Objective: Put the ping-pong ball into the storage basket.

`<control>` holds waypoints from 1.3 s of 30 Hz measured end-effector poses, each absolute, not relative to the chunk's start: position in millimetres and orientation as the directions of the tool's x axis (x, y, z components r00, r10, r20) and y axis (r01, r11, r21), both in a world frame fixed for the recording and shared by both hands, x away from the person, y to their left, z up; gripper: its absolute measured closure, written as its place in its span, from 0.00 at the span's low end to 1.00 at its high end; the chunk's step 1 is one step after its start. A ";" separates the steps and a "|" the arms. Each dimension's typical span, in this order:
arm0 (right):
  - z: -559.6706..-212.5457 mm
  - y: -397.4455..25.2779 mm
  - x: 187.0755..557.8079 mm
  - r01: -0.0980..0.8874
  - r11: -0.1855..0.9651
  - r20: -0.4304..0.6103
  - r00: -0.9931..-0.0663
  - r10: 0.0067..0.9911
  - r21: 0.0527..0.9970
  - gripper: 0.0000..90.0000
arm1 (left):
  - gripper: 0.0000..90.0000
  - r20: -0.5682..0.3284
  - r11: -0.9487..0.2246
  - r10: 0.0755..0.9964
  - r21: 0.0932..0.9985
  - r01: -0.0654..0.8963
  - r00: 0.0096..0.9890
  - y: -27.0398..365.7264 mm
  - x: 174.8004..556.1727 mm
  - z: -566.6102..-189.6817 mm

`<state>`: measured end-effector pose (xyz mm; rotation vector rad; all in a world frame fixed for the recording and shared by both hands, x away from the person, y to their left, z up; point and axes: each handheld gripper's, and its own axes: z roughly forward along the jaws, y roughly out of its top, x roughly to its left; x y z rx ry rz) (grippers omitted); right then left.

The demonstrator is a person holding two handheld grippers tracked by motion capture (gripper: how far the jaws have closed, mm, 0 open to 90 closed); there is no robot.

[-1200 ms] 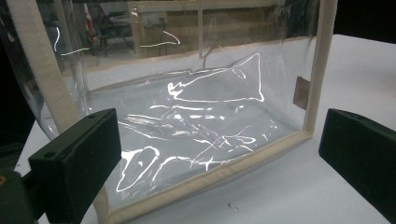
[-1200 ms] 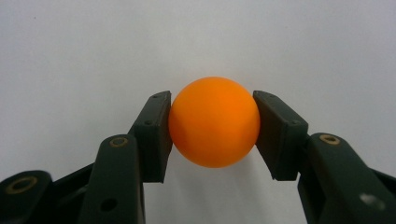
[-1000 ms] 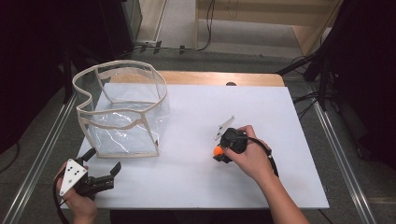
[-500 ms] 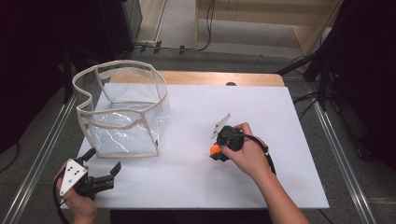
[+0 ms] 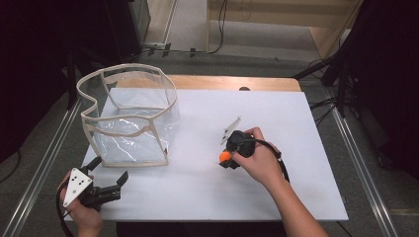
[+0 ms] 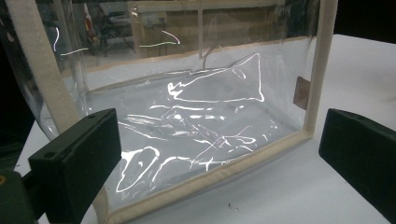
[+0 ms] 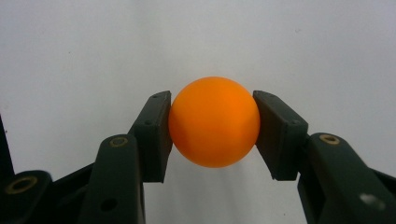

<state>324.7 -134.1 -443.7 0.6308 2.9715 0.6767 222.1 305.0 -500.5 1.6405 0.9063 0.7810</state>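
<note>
Orange ball [image 7: 214, 121] — clamped in the right gripper [image 7: 212, 122], low over the white table [image 5: 296, 148].

Handling, as judged: a light, rigid, smooth sphere that looks like thin hollow plastic, so it can squirt out under an off-centre pinch and may dent if squeezed hard. Hold it across its widest line with moderate force. In the right gripper view the two pads meet the ball at opposite sides near mid-height, its body centred between them and bulging forward of the tips. In the high view it shows at the gripper's front, right of the clear bag [image 5: 131, 118]. The left gripper [image 5: 106, 185] is spread wide and empty — just short of the bag's near lower edge, not touching it.
</note>
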 end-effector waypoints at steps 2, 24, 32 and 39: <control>-441.7 -132.8 325.1 0.382 0.824 0.062 -0.917 0.393 0.418 0.53 | 0.00 0.048 -0.156 0.865 0.972 0.176 0.499 305.0 222.1 -500.5; -425.5 -119.7 332.6 0.352 0.840 0.063 -0.931 0.359 0.413 0.53 | 0.00 0.045 -0.152 0.865 0.973 0.175 0.500 305.1 222.2 -500.6; -419.3 -115.0 335.2 0.348 0.846 0.063 -0.933 0.353 0.403 0.53 | 0.00 0.045 -0.152 0.865 0.973 0.176 0.500 305.1 222.3 -500.6; -415.1 -110.2 337.9 0.332 0.852 0.061 -0.940 0.337 0.405 0.53 | 0.00 0.046 -0.154 0.864 0.972 0.175 0.501 305.1 222.4 -500.6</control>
